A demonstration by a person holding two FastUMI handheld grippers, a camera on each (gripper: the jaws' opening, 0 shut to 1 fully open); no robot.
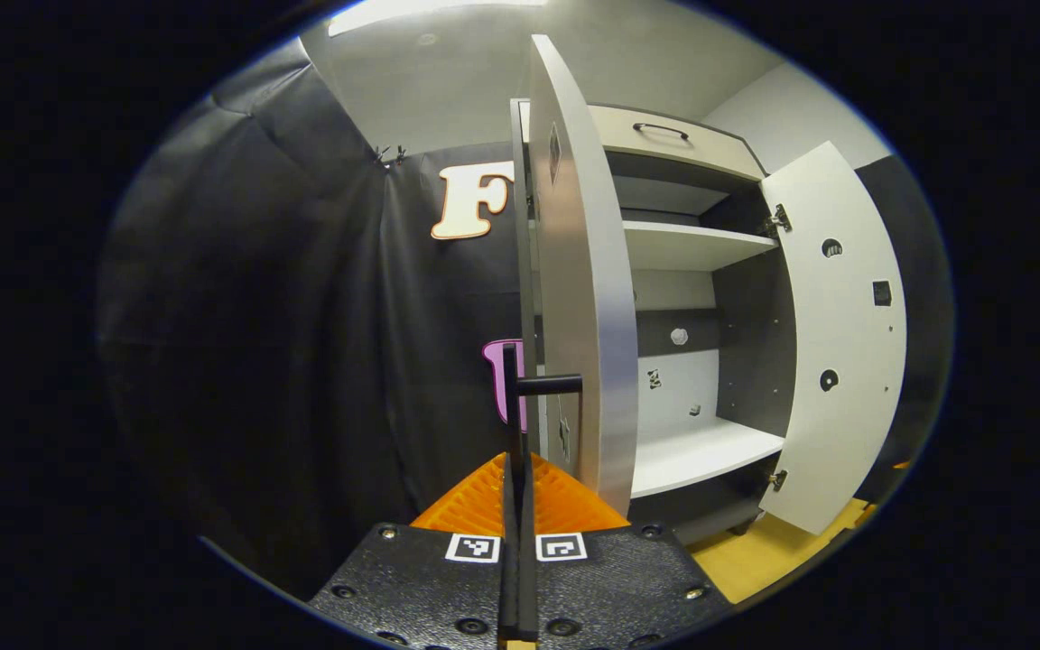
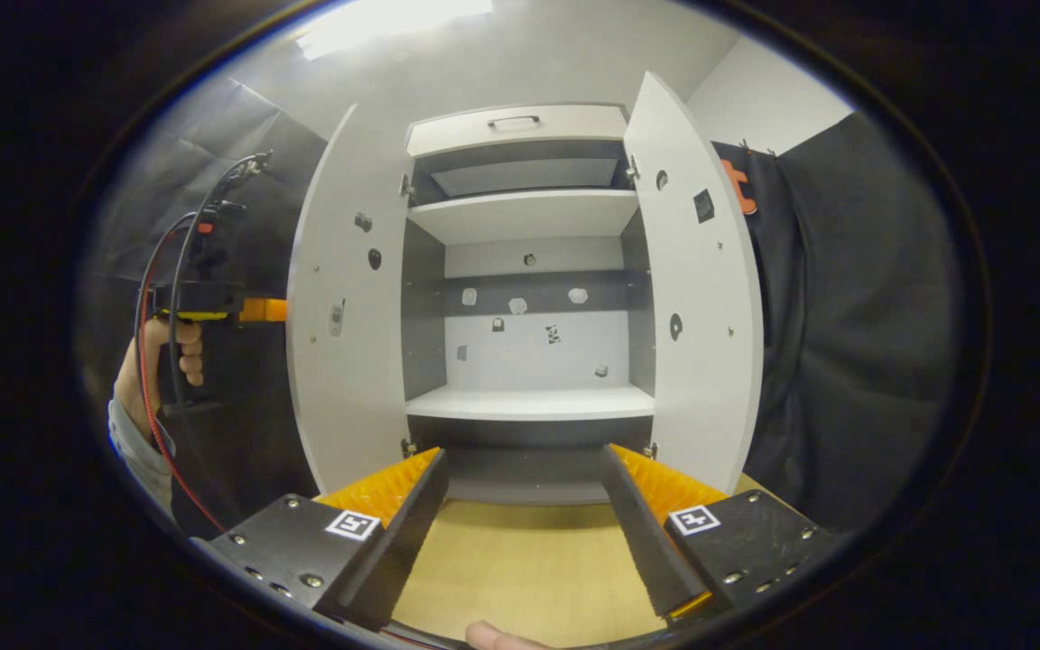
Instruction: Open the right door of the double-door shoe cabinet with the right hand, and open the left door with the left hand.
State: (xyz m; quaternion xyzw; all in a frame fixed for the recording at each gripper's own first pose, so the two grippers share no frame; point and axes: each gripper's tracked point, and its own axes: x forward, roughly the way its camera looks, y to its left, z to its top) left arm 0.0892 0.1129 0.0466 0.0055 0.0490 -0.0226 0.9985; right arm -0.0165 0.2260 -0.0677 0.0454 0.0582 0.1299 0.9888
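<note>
The left gripper (image 1: 517, 487) is clamped narrow on the black bar handle (image 1: 549, 385) of the white cabinet's swung-out left door (image 1: 585, 298). The right gripper (image 2: 524, 506) gapes wide, holding nothing, facing the open white right door (image 2: 696, 307).

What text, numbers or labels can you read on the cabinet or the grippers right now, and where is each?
No readable words or numbers.
Square markers on the left gripper, which is shut on the left door handle, and on the open right gripper: coded patterns, no letters.
Small sticker on the cabinet's back panel: too small to read.
</note>
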